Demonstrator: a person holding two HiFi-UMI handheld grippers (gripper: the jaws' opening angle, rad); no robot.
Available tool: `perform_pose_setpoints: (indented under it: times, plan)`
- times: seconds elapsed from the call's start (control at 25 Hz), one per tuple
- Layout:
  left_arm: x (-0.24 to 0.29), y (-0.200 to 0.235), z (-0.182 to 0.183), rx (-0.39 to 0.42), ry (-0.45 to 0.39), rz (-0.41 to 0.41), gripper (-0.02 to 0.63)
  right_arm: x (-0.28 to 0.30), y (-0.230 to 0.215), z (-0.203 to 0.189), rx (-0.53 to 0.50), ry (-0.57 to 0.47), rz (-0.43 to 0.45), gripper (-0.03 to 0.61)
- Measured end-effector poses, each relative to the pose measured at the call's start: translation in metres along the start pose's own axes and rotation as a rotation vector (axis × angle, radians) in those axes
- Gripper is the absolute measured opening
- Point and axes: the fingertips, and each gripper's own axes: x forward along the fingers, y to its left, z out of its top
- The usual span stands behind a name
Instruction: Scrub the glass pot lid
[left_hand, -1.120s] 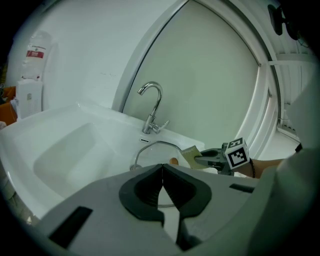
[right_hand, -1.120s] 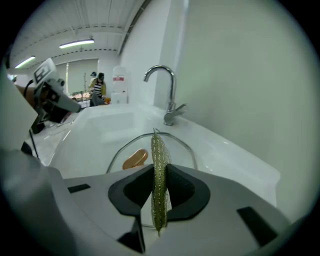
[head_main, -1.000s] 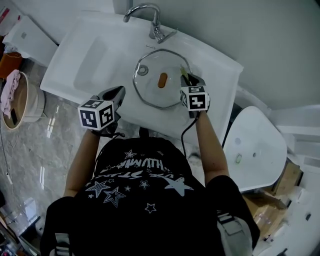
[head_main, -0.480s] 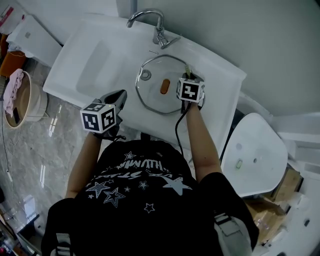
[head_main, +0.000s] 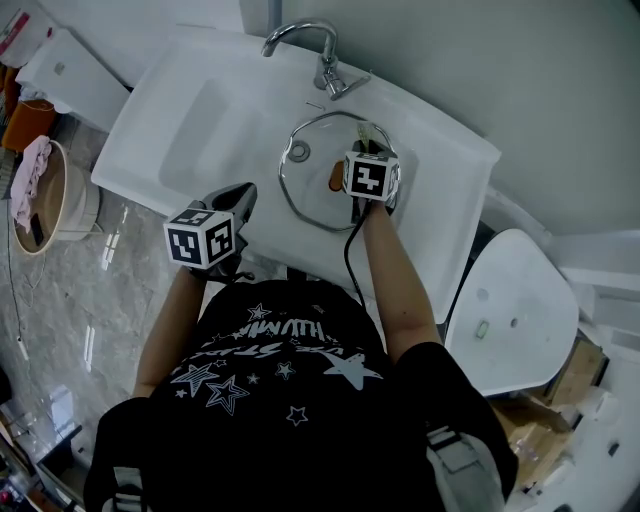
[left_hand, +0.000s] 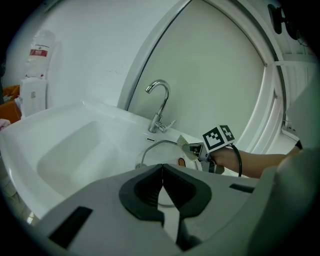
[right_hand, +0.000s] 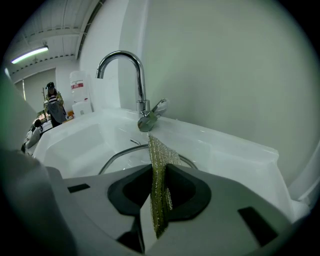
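The glass pot lid (head_main: 305, 195), with a metal rim and an orange knob (head_main: 334, 182), lies flat in the white sink (head_main: 190, 120) below the faucet (head_main: 322, 45). My right gripper (head_main: 372, 143) hovers over the lid's right half, shut on a green-gold scouring cloth (right_hand: 159, 190) that stands up between the jaws. The lid's rim (right_hand: 117, 156) shows beneath it. My left gripper (head_main: 240, 198) sits at the sink's front edge, left of the lid, jaws shut on nothing (left_hand: 161, 185). From there I see the lid (left_hand: 159, 149) and the cloth (left_hand: 182, 146).
A white toilet with its cover down (head_main: 515, 300) stands to the right of the sink. On the floor at the left is a round wooden tub (head_main: 45, 200) with a pink cloth. The sink's drain (head_main: 299, 152) shows through the lid. The wall is close behind the faucet (right_hand: 132, 75).
My right gripper has moved with the cloth from the lid's right edge inward over the lid, toward the orange knob. The left gripper has stayed where it was.
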Motion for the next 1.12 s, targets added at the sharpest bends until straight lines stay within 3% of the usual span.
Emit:
perform_pose_setpoints:
  times: [1.12]
  plan:
    - [-0.010, 0.046, 0.009, -0.042, 0.016, 0.031, 0.009, 0.031, 0.100, 0.029, -0.088, 0.012, 0.150, 0.083]
